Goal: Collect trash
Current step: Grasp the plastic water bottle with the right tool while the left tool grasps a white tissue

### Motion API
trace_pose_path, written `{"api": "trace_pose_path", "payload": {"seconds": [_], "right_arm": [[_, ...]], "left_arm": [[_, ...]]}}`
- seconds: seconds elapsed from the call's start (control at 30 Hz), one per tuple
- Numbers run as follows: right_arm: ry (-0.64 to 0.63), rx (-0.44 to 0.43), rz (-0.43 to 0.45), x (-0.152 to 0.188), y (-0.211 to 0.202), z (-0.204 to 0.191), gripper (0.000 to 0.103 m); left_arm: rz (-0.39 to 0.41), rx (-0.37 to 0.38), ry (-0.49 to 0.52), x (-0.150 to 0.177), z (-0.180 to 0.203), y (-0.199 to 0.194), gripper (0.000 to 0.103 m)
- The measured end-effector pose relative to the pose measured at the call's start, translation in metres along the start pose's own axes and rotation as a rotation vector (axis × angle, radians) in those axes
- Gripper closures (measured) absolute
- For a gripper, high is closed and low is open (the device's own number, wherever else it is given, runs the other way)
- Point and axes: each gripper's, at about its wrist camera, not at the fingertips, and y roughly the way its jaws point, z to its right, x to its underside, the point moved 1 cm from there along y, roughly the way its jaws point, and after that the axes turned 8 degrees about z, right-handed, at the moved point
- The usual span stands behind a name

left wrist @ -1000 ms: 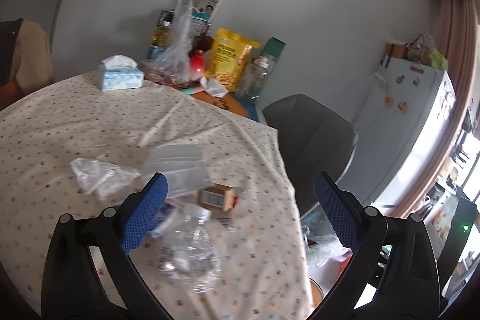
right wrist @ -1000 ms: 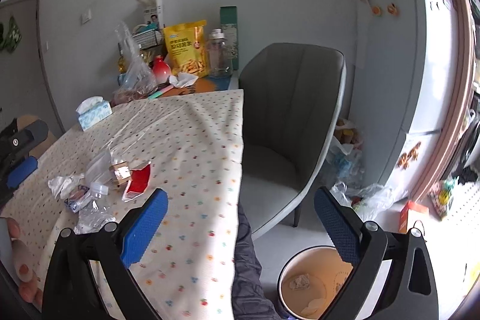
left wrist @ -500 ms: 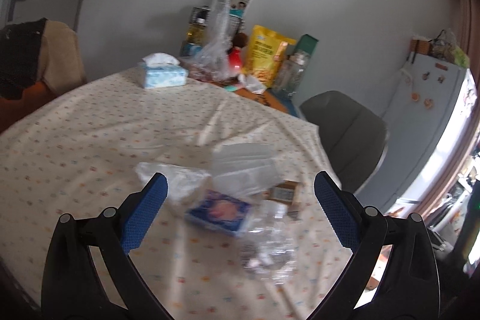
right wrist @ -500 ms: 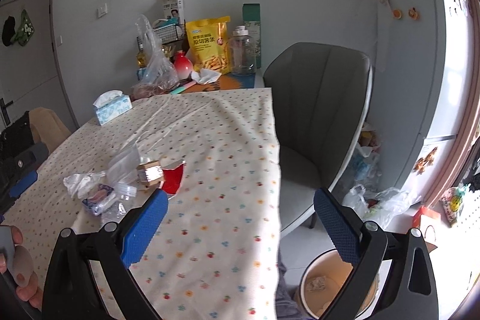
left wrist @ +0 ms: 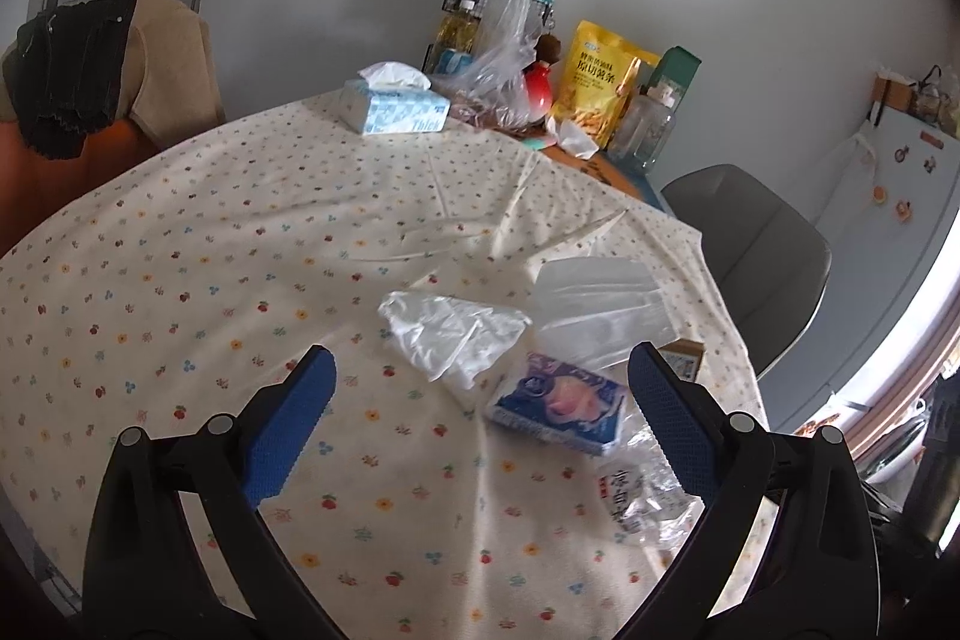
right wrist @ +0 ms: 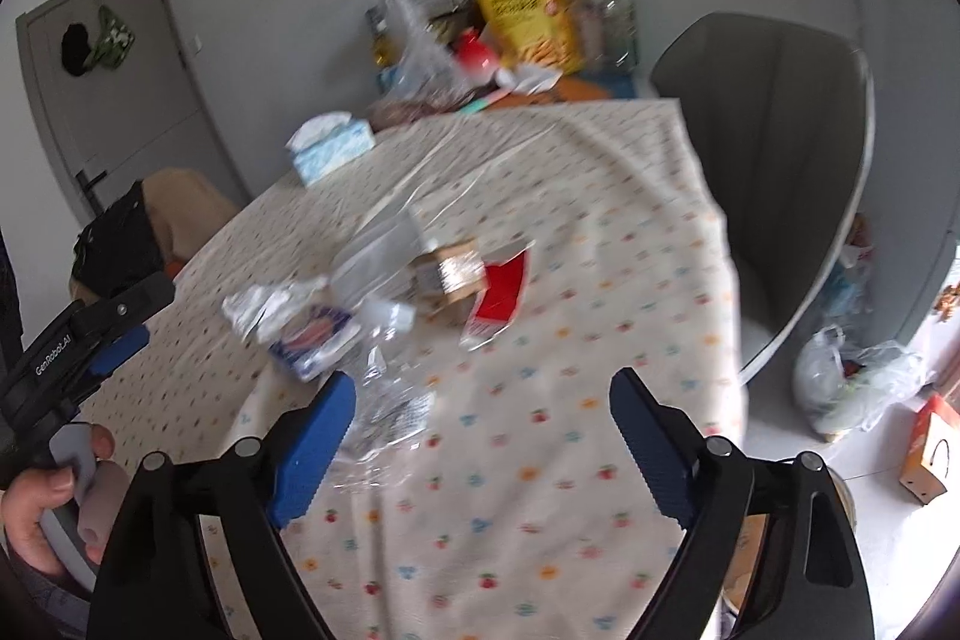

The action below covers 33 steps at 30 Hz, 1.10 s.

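A pile of trash lies on the floral tablecloth (left wrist: 210, 280): a crumpled white plastic bag (left wrist: 453, 331), a clear flat bag (left wrist: 600, 304), a blue and white carton (left wrist: 558, 403), a crushed clear bottle (left wrist: 642, 490), a small brown box (right wrist: 453, 271) and a red wrapper (right wrist: 501, 295). My left gripper (left wrist: 480, 418) is open and empty, just short of the white bag and carton. My right gripper (right wrist: 483, 445) is open and empty over the tablecloth, with the crushed bottle (right wrist: 390, 388) by its left finger.
A tissue box (left wrist: 396, 106), a yellow snack bag (left wrist: 600, 82), a glass jar (left wrist: 645, 127) and a plastic bag (left wrist: 504, 40) stand at the table's far side. A grey chair (right wrist: 774, 148) is to the right. Filled bags (right wrist: 852, 382) lie on the floor.
Both grippers have moved toward the trash pile, which now looks larger and nearer. The left view swung left; the bin no longer shows plainly in the right view. Both stay open.
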Motion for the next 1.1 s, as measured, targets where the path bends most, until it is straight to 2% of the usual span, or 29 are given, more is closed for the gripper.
{"api": "trace_pose_path", "payload": {"seconds": [0.27,0.33,0.53,0.57,0.63,0.93,1.1], "right_arm": [[-0.041,-0.035,-0.074,0.008,0.034,-0.037,0.015],[-0.07,-0.031,-0.084,0.01,0.041,-0.048,0.007],[-0.142,0.011,-0.129,0.018,0.061,-0.066,0.008],[-0.154,0.023,-0.14,0.02,0.065,-0.067,0.01],[-0.143,0.013,-0.173,0.023,0.07,-0.065,0.027],[-0.061,-0.004,-0.141,0.019,0.05,-0.038,0.03],[-0.04,-0.001,-0.117,0.014,0.037,-0.026,0.035]], "left_arm": [[-0.009,-0.034,-0.022,0.003,-0.024,0.002,0.007],[-0.013,-0.042,-0.019,0.004,-0.03,0.003,0.008],[-0.033,-0.058,-0.037,0.006,-0.048,0.006,0.013],[-0.04,-0.06,-0.036,0.006,-0.05,0.007,0.013],[-0.05,-0.064,-0.035,0.007,-0.051,0.011,0.014],[-0.072,-0.065,-0.009,0.006,-0.028,0.04,0.022],[-0.087,-0.11,0.05,0.004,-0.018,0.061,0.024]]}}
